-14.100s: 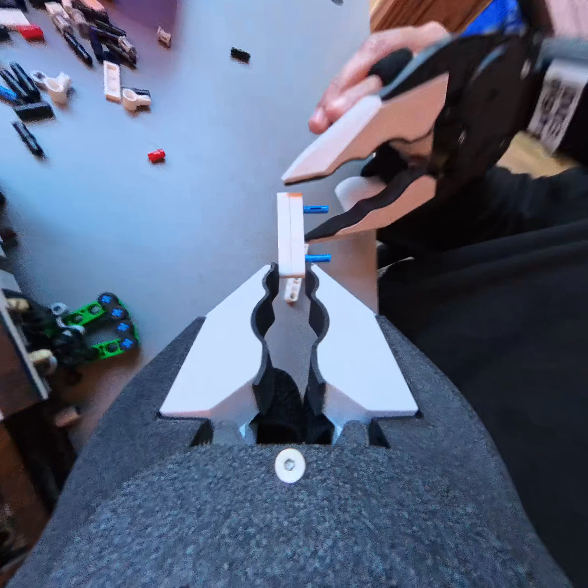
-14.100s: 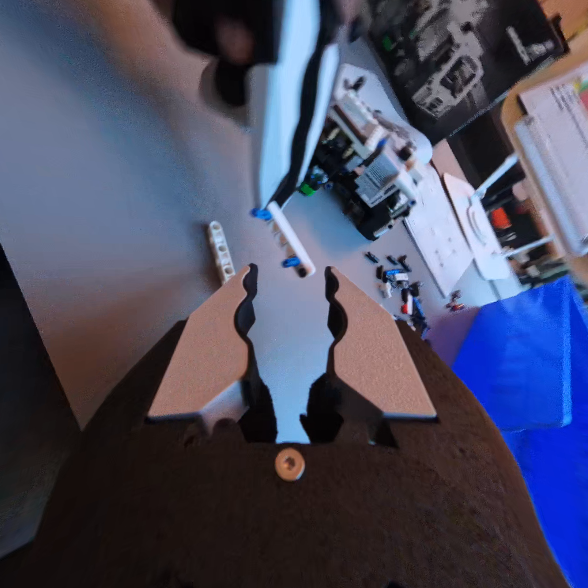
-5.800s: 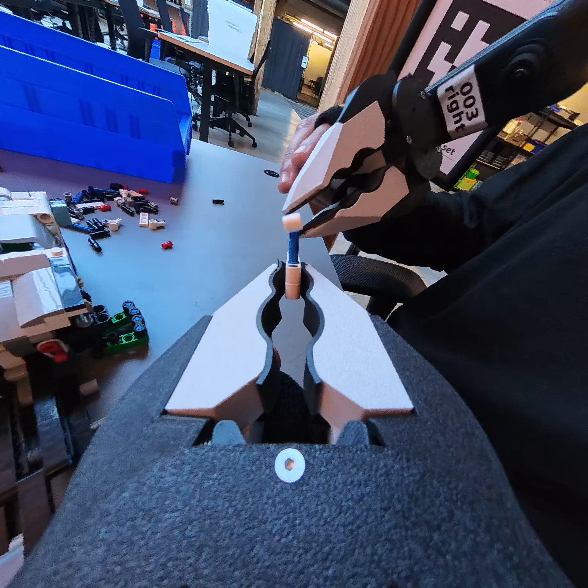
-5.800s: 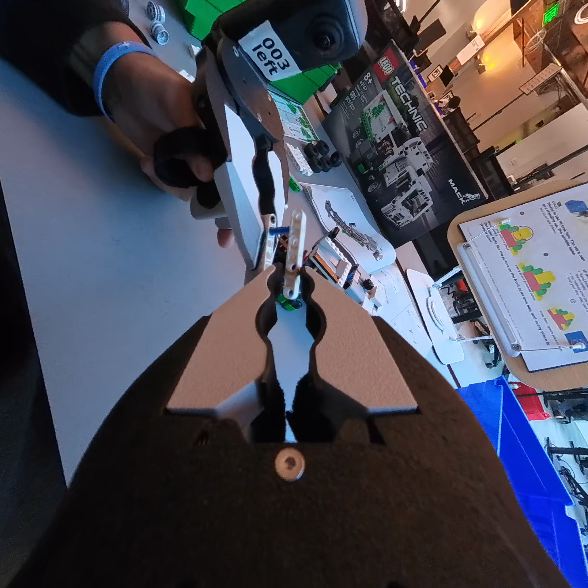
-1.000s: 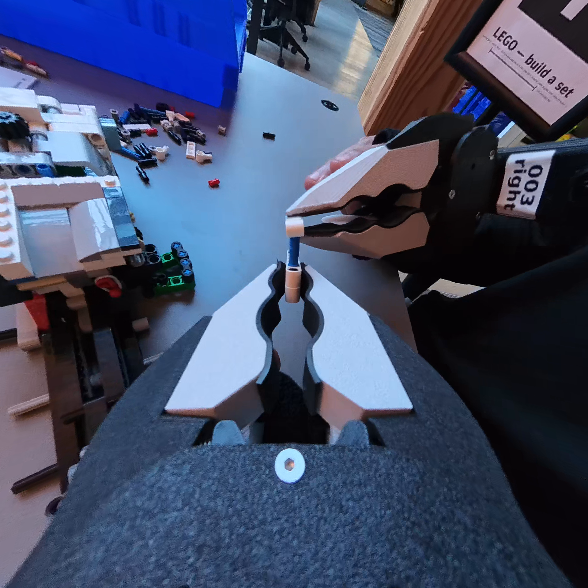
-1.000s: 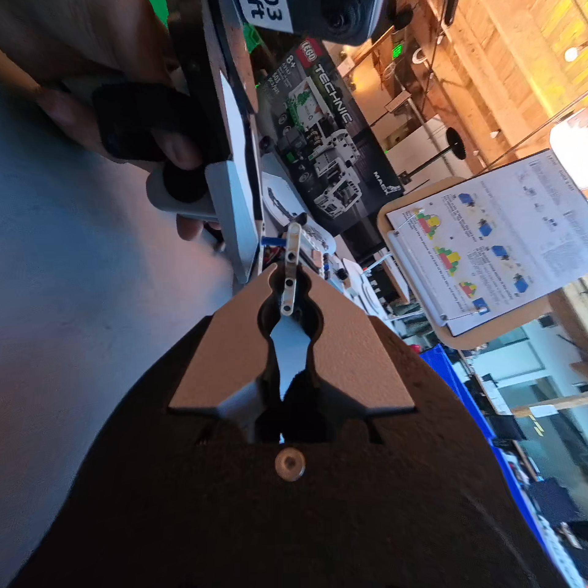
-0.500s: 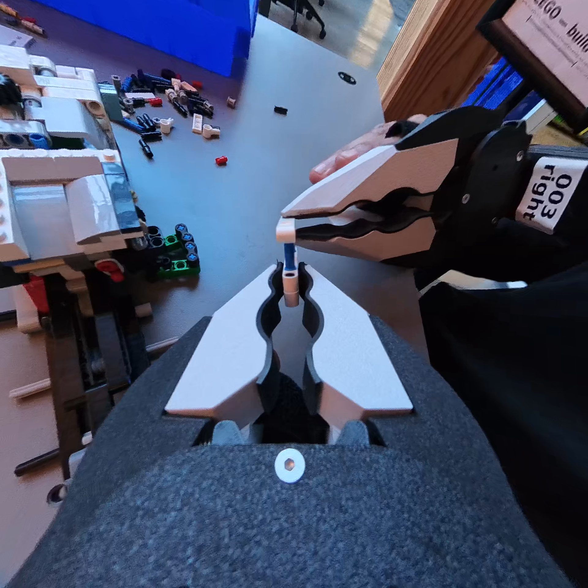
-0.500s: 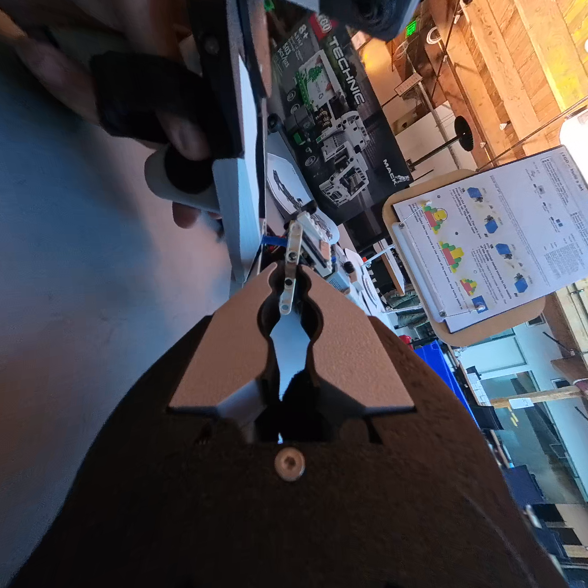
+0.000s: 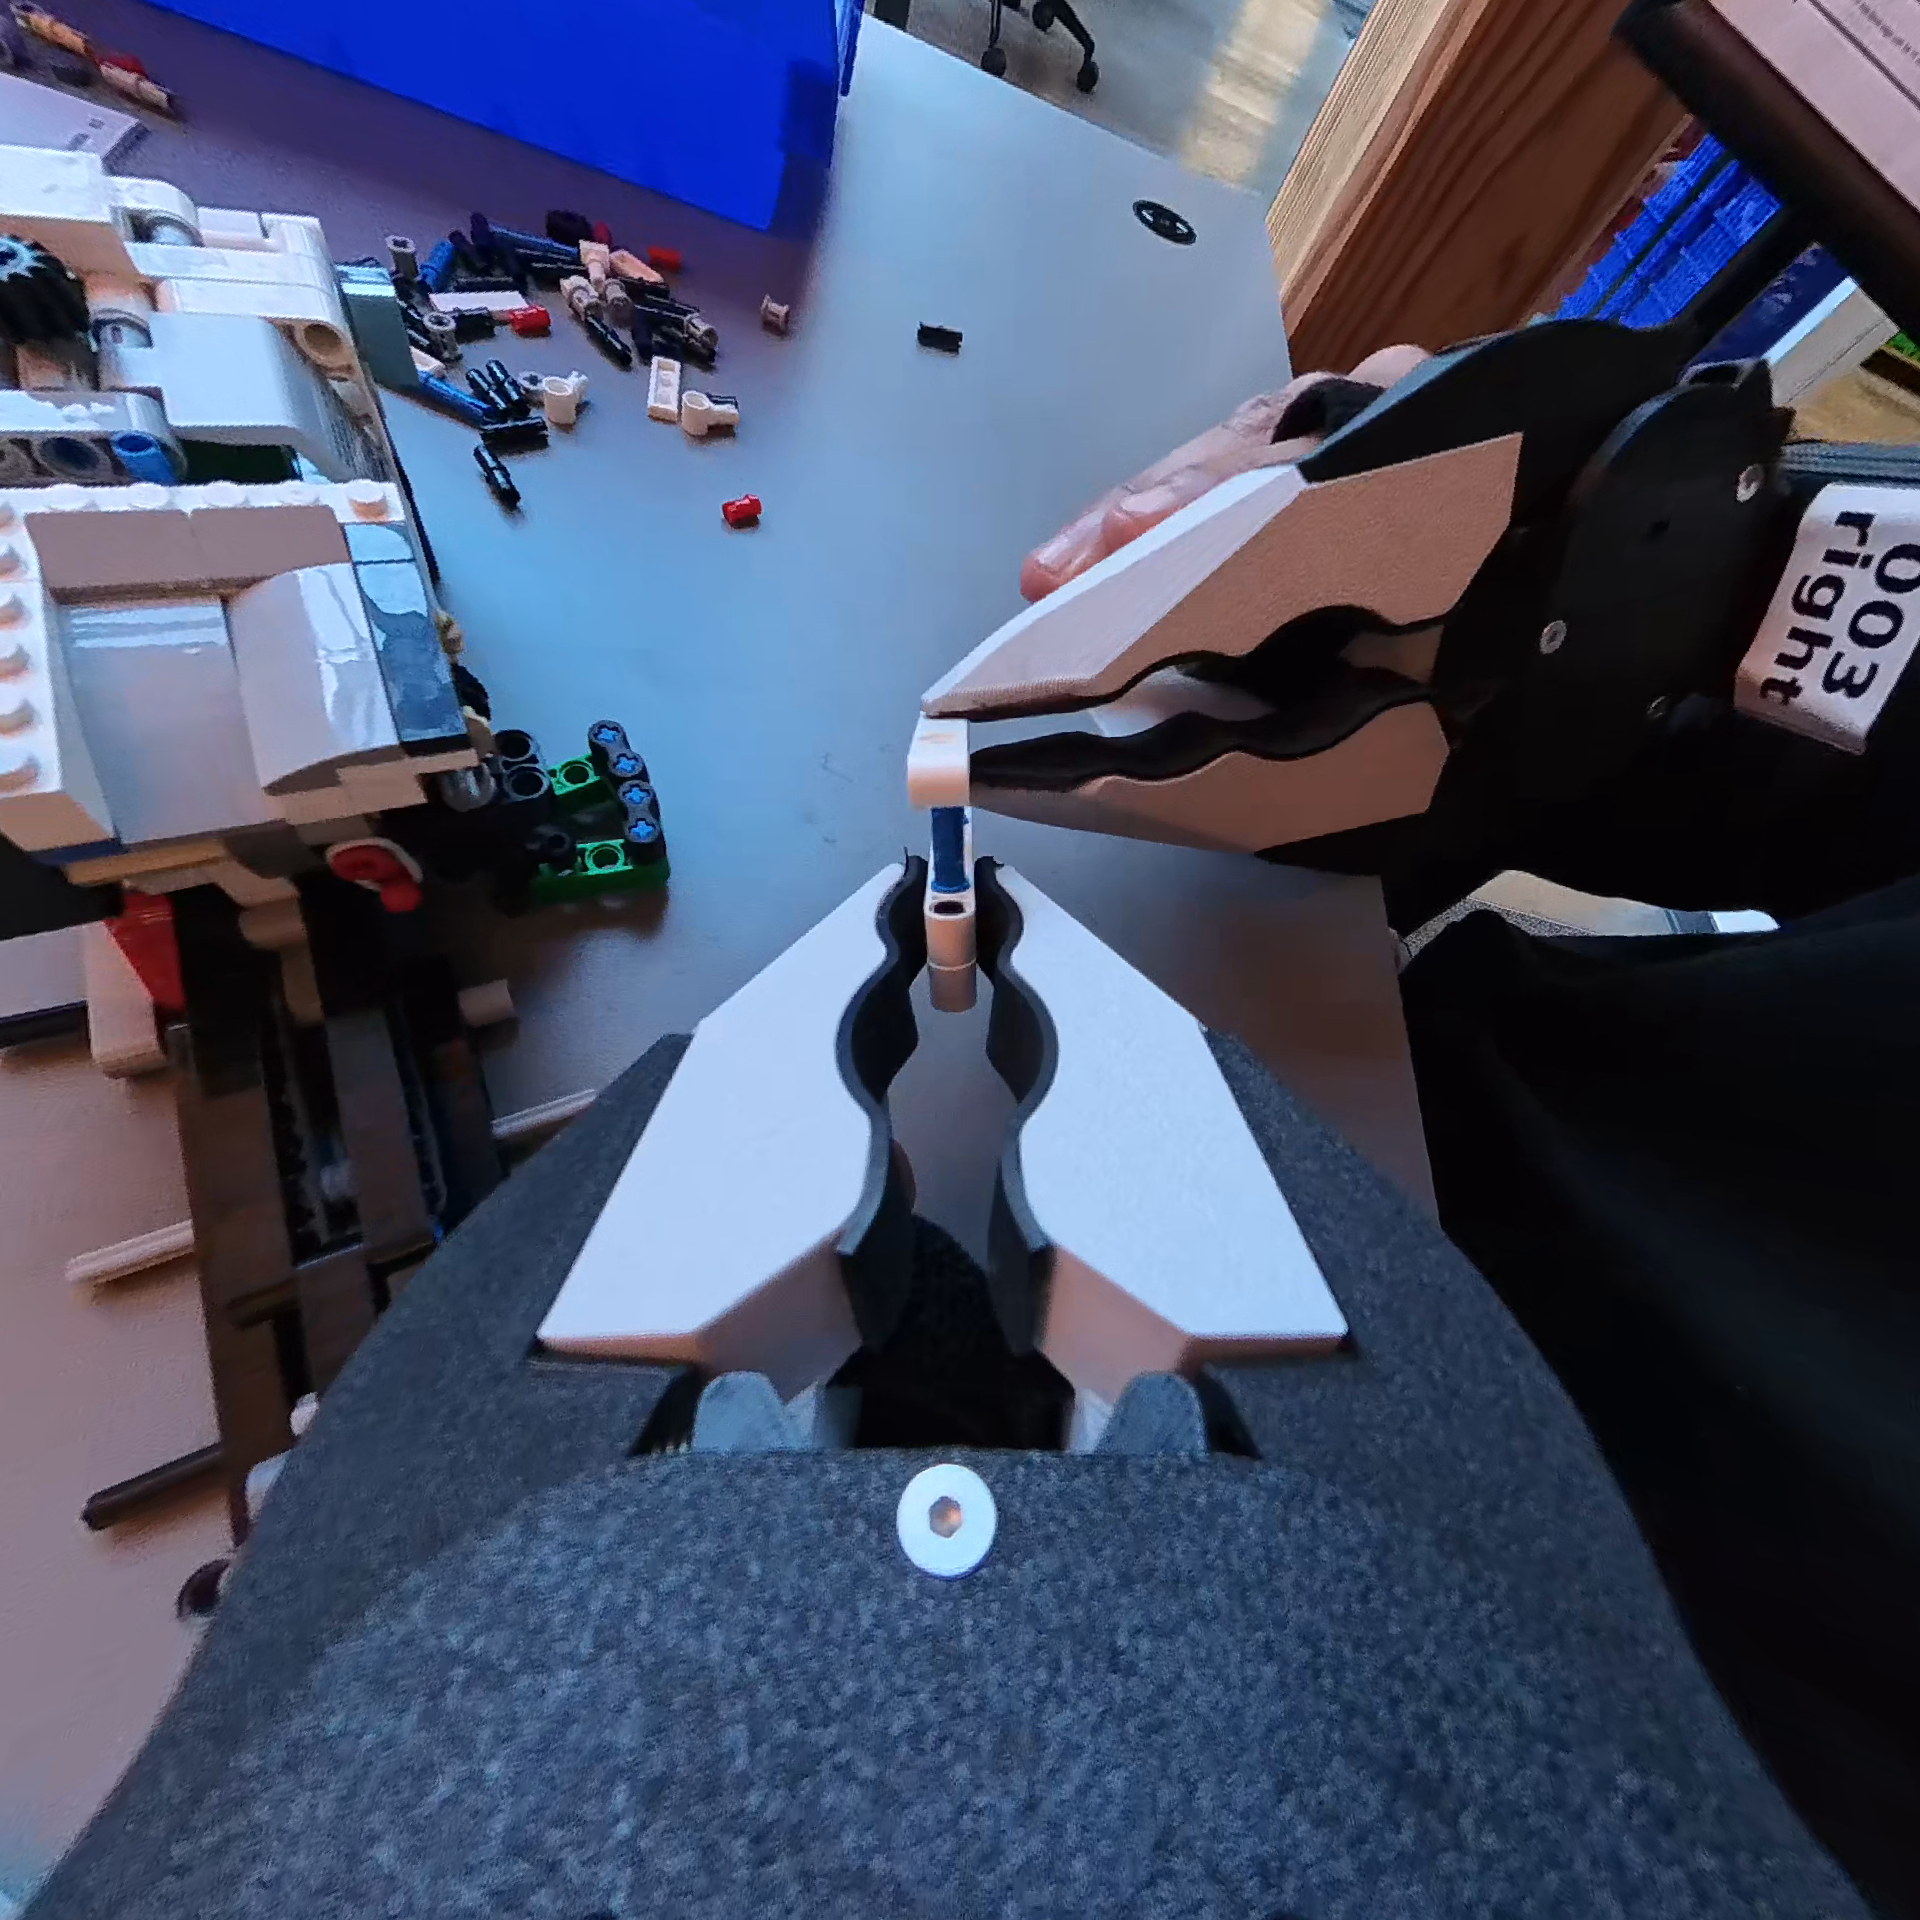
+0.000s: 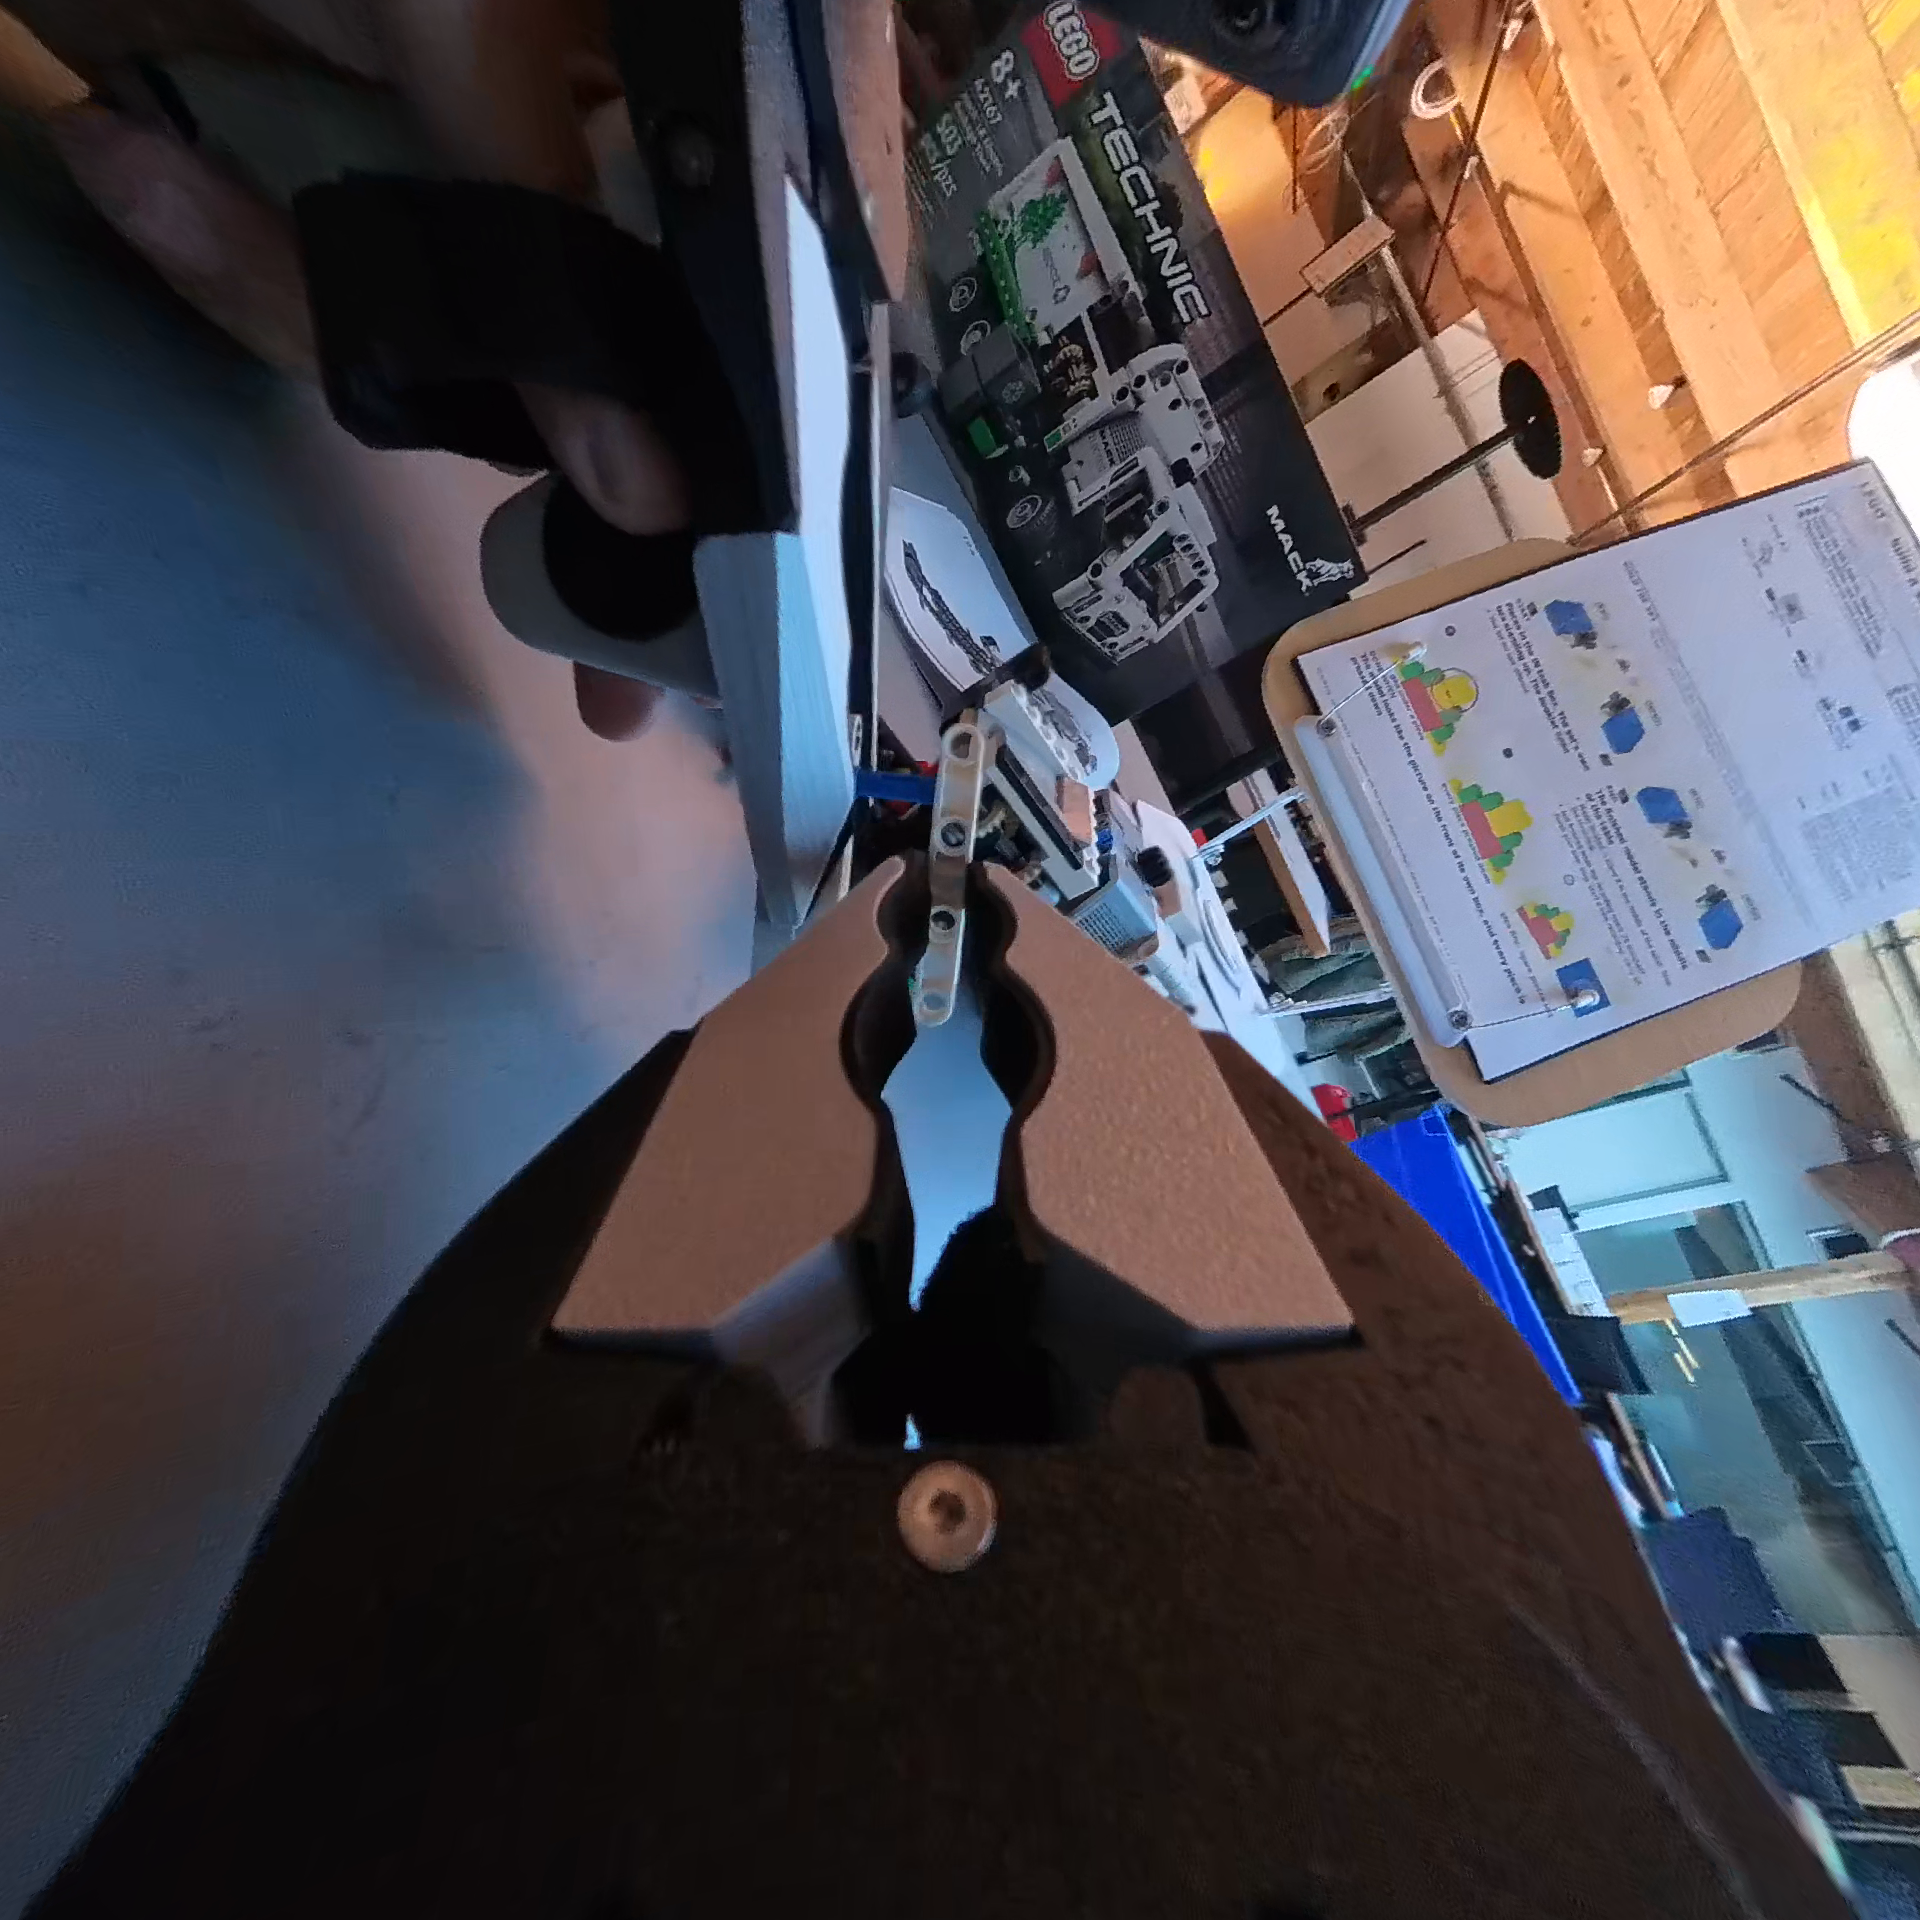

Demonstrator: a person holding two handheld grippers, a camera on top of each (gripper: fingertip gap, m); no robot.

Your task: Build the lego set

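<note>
In the left wrist view my left gripper (image 9: pixel 948 883) is shut on a white beam (image 9: pixel 951 940), seen end-on between the fingertips. A blue pin (image 9: pixel 948 847) rises from it to a second white beam (image 9: pixel 938 764). The right gripper (image 9: pixel 961 732) comes in from the right, above the left fingertips, and holds that second beam. In the right wrist view my right gripper (image 10: pixel 940 883) is shut on this thin white beam with holes (image 10: pixel 948 862). The blue pin (image 10: pixel 888 784) runs sideways from it to the left gripper (image 10: pixel 790 665), which a hand holds. Both beams are held above the grey table (image 9: pixel 883 416).
A partly built white truck model (image 9: pixel 208 644) stands at the left, with a green piece (image 9: pixel 603 821) beside it. Loose small parts (image 9: pixel 582 312) and a red piece (image 9: pixel 741 509) lie farther back, before a blue bin (image 9: pixel 571 94). The set's box (image 10: pixel 1122 364) and an instruction board (image 10: pixel 1610 748) stand behind.
Both grippers stay shut on their beams, joined by the blue pin. The pair has tilted and shifted a little over the table; the gap between the beams looks much the same.
</note>
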